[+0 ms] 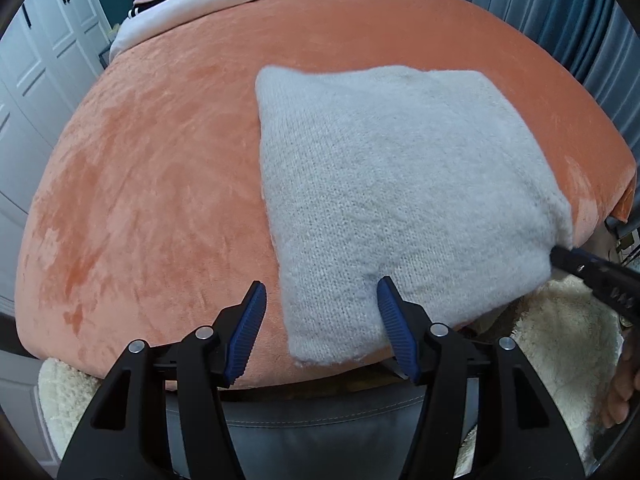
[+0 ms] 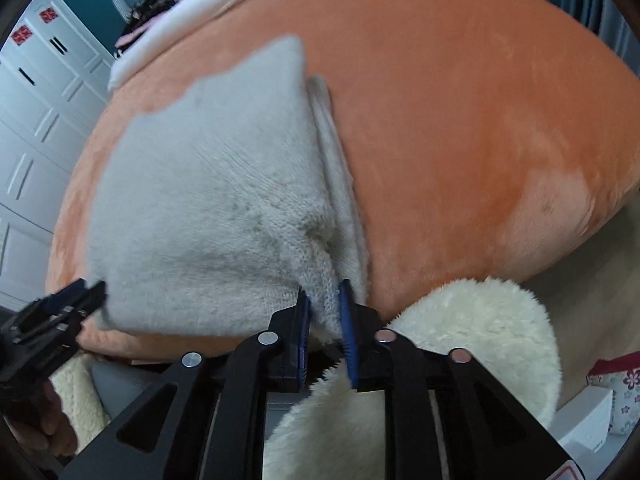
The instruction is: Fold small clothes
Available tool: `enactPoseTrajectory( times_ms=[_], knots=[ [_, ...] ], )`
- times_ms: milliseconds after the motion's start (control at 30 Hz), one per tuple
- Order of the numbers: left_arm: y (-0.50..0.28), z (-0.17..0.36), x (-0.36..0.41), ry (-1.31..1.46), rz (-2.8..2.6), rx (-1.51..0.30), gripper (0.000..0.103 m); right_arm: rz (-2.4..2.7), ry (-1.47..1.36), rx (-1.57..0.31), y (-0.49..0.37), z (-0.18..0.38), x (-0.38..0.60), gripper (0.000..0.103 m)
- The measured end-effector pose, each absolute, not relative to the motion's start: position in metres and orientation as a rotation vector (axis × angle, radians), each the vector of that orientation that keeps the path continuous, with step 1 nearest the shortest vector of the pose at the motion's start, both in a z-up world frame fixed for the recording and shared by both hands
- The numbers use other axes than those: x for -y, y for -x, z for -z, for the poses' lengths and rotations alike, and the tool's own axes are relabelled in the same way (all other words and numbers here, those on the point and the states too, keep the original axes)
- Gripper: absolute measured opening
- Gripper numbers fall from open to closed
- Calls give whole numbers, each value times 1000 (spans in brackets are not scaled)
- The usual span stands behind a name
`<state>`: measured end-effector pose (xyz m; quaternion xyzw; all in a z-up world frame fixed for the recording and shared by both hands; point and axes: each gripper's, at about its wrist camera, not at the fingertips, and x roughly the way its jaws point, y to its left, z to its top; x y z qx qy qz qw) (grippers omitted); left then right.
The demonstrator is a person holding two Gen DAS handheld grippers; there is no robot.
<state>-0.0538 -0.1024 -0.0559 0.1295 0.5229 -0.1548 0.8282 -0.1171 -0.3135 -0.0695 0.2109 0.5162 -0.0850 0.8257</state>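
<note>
In the left wrist view, a fluffy grey knit (image 1: pixel 400 184) is seen lying folded on an orange blanket (image 1: pixel 160 184), close to the near edge. It looks soft, light and floppy, so it is best picked up at a corner or an edge, where the layers can be pinched together. The left gripper (image 1: pixel 322 312) is spread wide and nothing is held in it. The near left corner of the knit lies between its jaws, and the right blue pad (image 1: pixel 394 324) seems to rest on the cloth. In the right wrist view, the right gripper (image 2: pixel 325 312) is closed on the near right corner of the grey knit (image 2: pixel 208 200), and a bunch of cloth is squeezed between the blue pads. Another layer is seen under the top one along the right side. A cream fluffy rug (image 2: pixel 460 340) is seen below.
</note>
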Motion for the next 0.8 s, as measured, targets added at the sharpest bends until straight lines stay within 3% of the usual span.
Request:
enactPoseTrajectory(
  times_ms=[67, 367, 433, 467, 500, 533, 633, 700, 800],
  knots=[
    [54, 53, 100, -256, 326, -1117, 56, 174, -443, -1068, 120, 57, 312, 20],
    [59, 48, 97, -253, 316, -1122, 56, 176, -475, -983, 102, 41, 326, 54],
    [58, 49, 96, -253, 310, -1123, 56, 187, -460, -997, 101, 50, 333, 54],
    [58, 49, 97, -252, 308, -1125, 56, 179, -446, -1012, 96, 56, 334, 49],
    [58, 48, 97, -252, 307, -1125, 56, 167, -442, -1025, 94, 58, 337, 24],
    [58, 47, 97, -254, 305, -1123, 56, 149, -439, -1041, 86, 59, 335, 14],
    [61, 44, 95, -258, 297, -1110, 57, 94, -441, -918, 93, 24, 332, 13],
    [59, 46, 93, -254, 282, -1113, 63, 86, -436, -853, 99, 3, 331, 13],
    [55, 54, 91, -249, 287, -1128, 64, 111, -485, -956, 94, 40, 345, 13]
  ],
)
